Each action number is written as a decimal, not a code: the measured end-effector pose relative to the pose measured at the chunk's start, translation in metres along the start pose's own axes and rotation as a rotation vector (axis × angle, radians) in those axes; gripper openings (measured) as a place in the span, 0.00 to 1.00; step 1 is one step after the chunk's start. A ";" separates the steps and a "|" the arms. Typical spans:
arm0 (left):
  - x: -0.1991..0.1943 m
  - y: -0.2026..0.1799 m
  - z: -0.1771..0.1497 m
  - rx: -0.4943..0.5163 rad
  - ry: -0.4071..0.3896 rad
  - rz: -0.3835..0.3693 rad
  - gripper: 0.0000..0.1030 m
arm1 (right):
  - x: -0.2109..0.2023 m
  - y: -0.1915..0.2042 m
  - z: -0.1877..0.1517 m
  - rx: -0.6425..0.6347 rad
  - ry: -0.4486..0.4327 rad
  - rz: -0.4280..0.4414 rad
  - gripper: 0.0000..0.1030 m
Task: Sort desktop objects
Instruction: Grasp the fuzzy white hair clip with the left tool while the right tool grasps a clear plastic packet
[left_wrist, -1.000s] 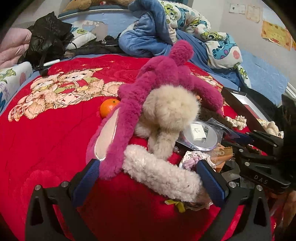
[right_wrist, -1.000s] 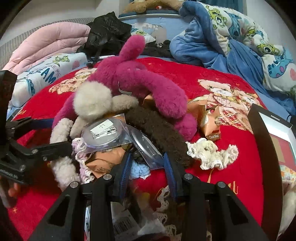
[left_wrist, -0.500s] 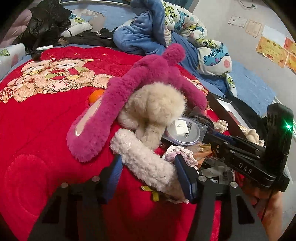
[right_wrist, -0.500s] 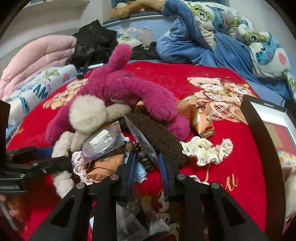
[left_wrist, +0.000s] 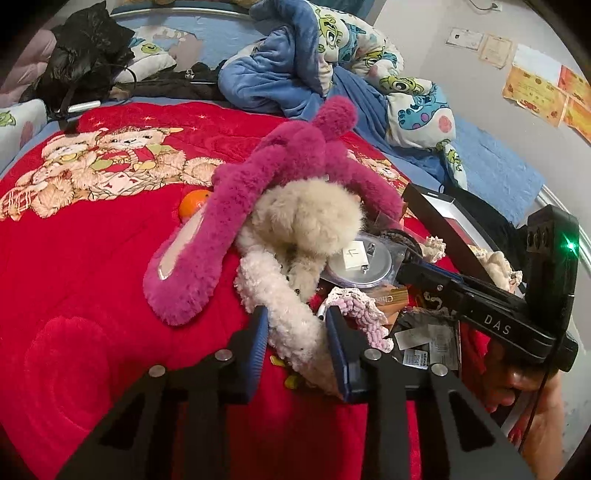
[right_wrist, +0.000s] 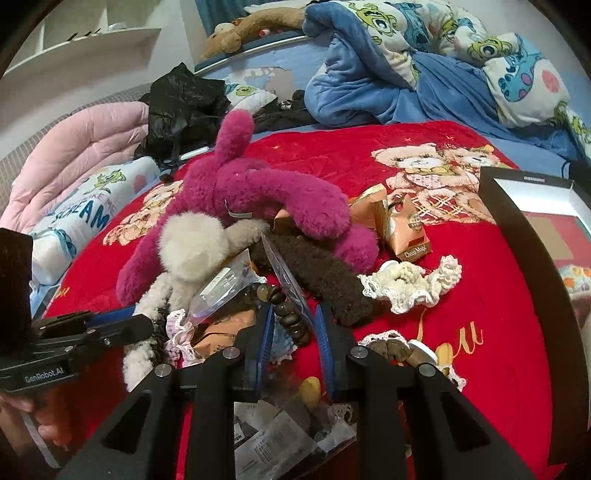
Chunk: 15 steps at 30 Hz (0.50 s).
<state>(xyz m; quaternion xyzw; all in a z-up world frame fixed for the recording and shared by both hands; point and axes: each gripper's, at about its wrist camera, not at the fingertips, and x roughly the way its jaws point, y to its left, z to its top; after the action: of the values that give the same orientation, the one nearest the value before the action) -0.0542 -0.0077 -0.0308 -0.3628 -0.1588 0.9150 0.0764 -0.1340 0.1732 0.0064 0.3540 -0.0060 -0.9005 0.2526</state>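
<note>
On red bed: left tool (left_wrist: 295, 332) pinching white plush limb (left_wrist: 291, 317). Right tool (right_wrist: 294, 328) clamped on bead bracelet (right_wrist: 286, 314) in clear bag. Magenta plush (left_wrist: 236, 218) beside.

A bed with a red blanket (left_wrist: 74, 258) stands by a grey wall (left_wrist: 461, 92) bearing paper notices (left_wrist: 535, 85).
</note>
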 end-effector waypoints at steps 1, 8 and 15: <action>-0.001 0.001 0.000 -0.005 -0.001 -0.003 0.29 | 0.000 -0.001 0.000 0.008 0.001 0.005 0.21; -0.003 0.004 0.001 0.007 0.002 -0.001 0.27 | -0.009 -0.001 0.003 0.011 -0.050 0.023 0.25; -0.005 0.004 0.001 0.016 0.004 0.000 0.26 | -0.003 -0.002 0.004 0.019 -0.037 0.005 0.32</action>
<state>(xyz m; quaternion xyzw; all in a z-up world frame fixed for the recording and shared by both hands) -0.0513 -0.0127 -0.0277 -0.3640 -0.1513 0.9156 0.0798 -0.1357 0.1757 0.0114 0.3398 -0.0200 -0.9060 0.2514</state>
